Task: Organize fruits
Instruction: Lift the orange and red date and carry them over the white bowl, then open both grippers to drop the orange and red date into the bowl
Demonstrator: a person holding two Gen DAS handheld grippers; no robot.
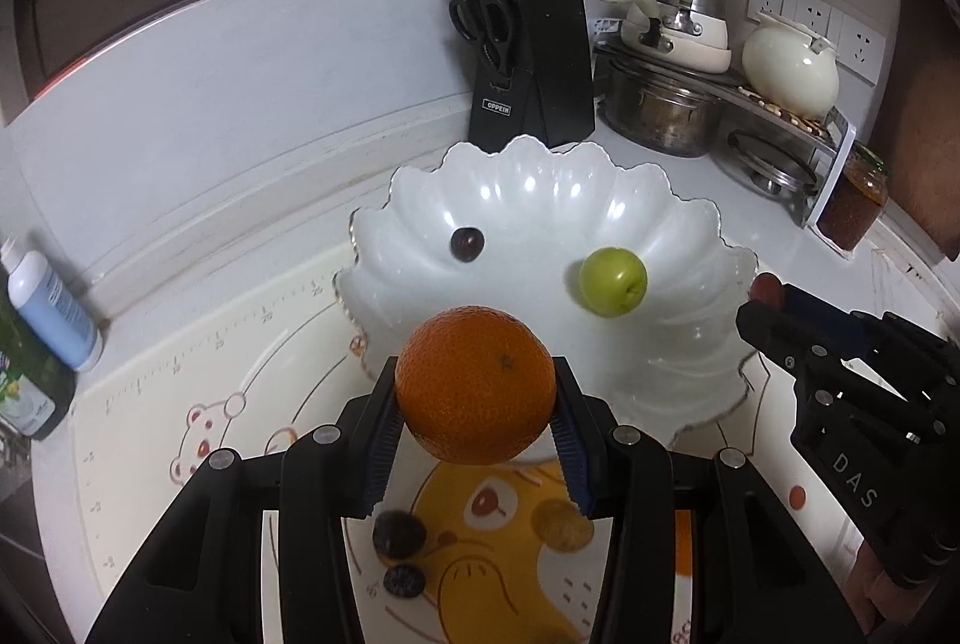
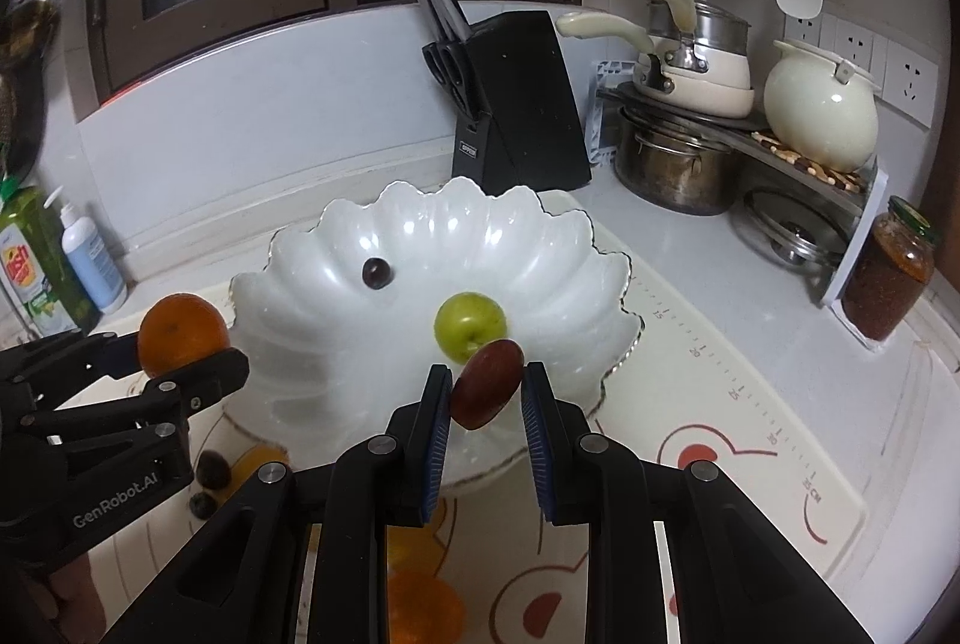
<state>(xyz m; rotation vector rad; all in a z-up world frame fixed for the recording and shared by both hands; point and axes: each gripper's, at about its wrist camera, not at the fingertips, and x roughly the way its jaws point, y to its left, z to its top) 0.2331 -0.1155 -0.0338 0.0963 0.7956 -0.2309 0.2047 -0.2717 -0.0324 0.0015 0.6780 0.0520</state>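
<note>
The orange [image 1: 475,384] glowed a deep, even orange between black fingers with blue ribbed pads [image 1: 384,449]. Behind it the scalloped bowl [image 1: 540,200] shone glossy white, and in it sat a yellow-green fruit [image 1: 612,281] and a dark, near-black cherry [image 1: 467,243]. The right gripper [image 2: 487,401] was black too, blue-padded, with a reddish-brown fruit [image 2: 486,384] between the pads. The mat [image 1: 198,380] was cream, printed with red-outlined bears and a big yellow cartoon face. The knife block [image 1: 531,62] was black; the kettle [image 1: 789,71] cream.
</note>
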